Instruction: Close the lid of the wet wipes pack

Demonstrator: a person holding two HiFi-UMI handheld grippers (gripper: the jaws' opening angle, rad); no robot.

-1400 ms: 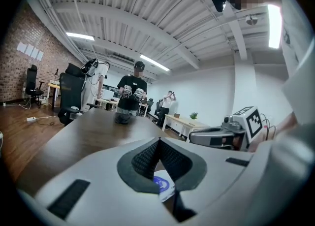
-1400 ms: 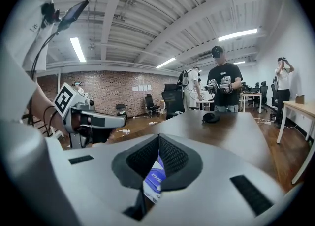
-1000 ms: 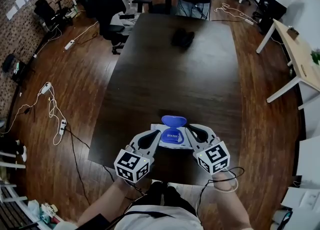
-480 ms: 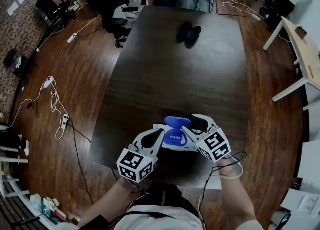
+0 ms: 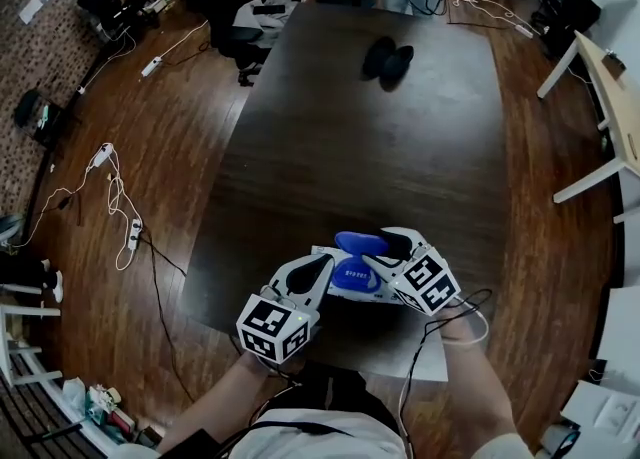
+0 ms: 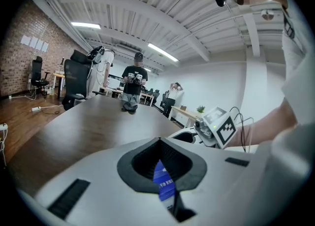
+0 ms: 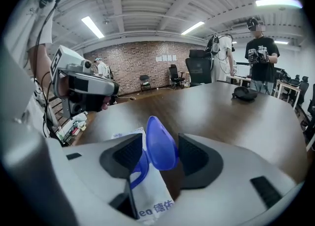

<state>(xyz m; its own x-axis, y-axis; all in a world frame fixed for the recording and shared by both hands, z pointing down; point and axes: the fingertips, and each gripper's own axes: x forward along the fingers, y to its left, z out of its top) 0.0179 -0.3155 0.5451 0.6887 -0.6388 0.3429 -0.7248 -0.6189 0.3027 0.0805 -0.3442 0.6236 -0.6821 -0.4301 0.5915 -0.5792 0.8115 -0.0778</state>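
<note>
At the near edge of the dark table [image 5: 330,127] lies the wipes pack [image 5: 322,253], which looks soft and light and is likely to slide unless pinned. The left gripper [image 5: 318,269] is clamped on its end. Its stiff blue lid [image 5: 362,242] stands up between the jaws of the right gripper [image 5: 388,245], which have just been opening and do not press it, so pushing down at its free tip should suit.

On table [image 5: 350,147] (near edge), wipes pack [image 5: 348,274]

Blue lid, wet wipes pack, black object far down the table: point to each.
blue lid [image 7: 160,144], right gripper view, its raised face
wet wipes pack [image 7: 156,191], right gripper view, white wrapper
black object [image 5: 388,59], head view, its middle
</note>
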